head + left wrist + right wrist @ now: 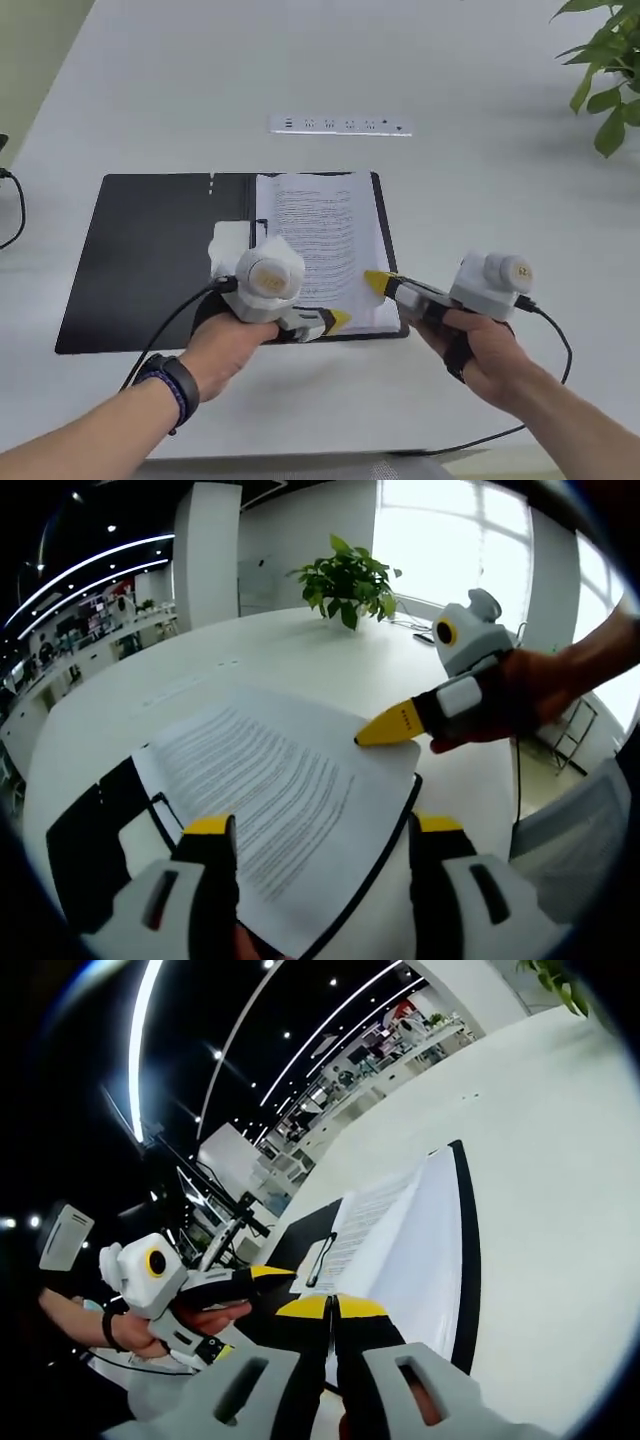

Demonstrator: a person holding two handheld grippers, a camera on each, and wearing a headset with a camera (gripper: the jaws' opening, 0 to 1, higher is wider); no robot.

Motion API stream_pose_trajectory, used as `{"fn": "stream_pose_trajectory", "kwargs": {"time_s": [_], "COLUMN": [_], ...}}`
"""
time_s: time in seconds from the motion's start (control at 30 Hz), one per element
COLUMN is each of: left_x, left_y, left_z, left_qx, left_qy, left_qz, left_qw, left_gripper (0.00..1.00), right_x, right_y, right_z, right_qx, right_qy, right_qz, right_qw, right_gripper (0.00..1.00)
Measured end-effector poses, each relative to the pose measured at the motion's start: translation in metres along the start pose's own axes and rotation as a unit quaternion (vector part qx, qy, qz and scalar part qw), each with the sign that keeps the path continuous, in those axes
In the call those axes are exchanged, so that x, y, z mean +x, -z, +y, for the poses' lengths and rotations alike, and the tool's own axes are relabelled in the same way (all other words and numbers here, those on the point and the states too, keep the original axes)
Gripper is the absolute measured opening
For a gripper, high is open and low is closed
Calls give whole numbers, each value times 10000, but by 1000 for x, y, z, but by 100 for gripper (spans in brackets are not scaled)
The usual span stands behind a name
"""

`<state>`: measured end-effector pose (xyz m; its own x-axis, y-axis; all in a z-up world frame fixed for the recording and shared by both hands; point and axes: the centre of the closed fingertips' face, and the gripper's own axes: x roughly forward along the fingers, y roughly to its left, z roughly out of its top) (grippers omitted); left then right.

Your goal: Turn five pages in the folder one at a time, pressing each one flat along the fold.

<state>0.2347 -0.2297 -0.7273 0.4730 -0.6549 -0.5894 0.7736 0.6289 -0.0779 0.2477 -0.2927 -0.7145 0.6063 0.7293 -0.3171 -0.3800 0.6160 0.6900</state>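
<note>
Folder lies open on the white bench. Right tongs pinched narrow on top page, right edge. Left tongs wide, at folder's near edge

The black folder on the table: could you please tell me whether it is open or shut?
Open. The folder lies spread flat, its black left cover bare and the printed pages on its right half.
</note>
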Motion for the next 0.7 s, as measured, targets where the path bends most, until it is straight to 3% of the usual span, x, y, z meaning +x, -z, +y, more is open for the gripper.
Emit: {"fn": "stream_pose_trajectory", "kwargs": {"time_s": [0.37, 0.7], "left_x": [-34, -65], "left_y": [5, 19], "left_z": [24, 45], "left_qx": [-130, -285], "left_qy": [-246, -450], "left_qz": [-145, -223], "left_qw": [9995, 9983], "left_gripper": [70, 69], "right_x": [14, 37], "right_y": [-7, -7], "right_z": [26, 52], "right_qx": [-153, -298], "right_qy": [-173, -409], "right_qz": [-27, 56], "right_qw": [9997, 9987], "right_gripper": [0, 0]}}
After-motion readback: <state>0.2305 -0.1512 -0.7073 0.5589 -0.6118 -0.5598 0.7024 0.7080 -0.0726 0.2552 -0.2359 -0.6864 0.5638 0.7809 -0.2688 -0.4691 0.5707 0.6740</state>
